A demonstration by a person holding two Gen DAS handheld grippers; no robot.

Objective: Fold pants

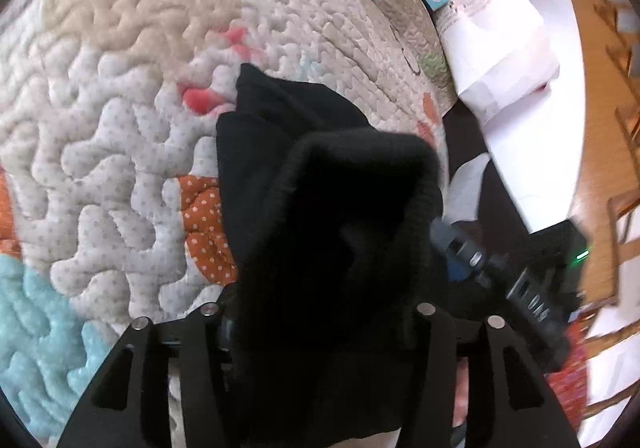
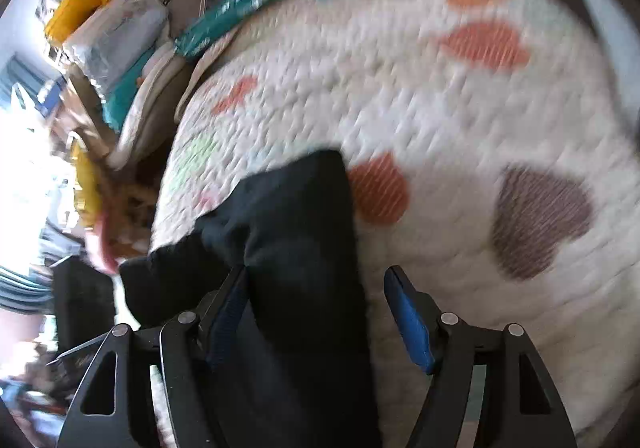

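Observation:
The black pants (image 1: 320, 184) lie bunched on a quilted bedspread (image 1: 120, 88). In the left wrist view a thick fold of them drapes over my left gripper (image 1: 320, 288) and hides its fingertips, so I cannot see how the jaws stand. In the right wrist view the pants (image 2: 296, 248) run down between the fingers of my right gripper (image 2: 316, 288). Its blue pads (image 2: 412, 324) stand wide apart and the cloth rests against the left one. The right gripper also shows in the left wrist view (image 1: 472, 260), beside the pants at the right.
The quilt (image 2: 440, 108) has coloured patches and ends at an edge on the right of the left wrist view. White paper or cloth (image 1: 512, 48) and a wooden floor (image 1: 600, 108) lie beyond. Teal boxes (image 2: 240, 4), bags and clutter sit at the quilt's far left.

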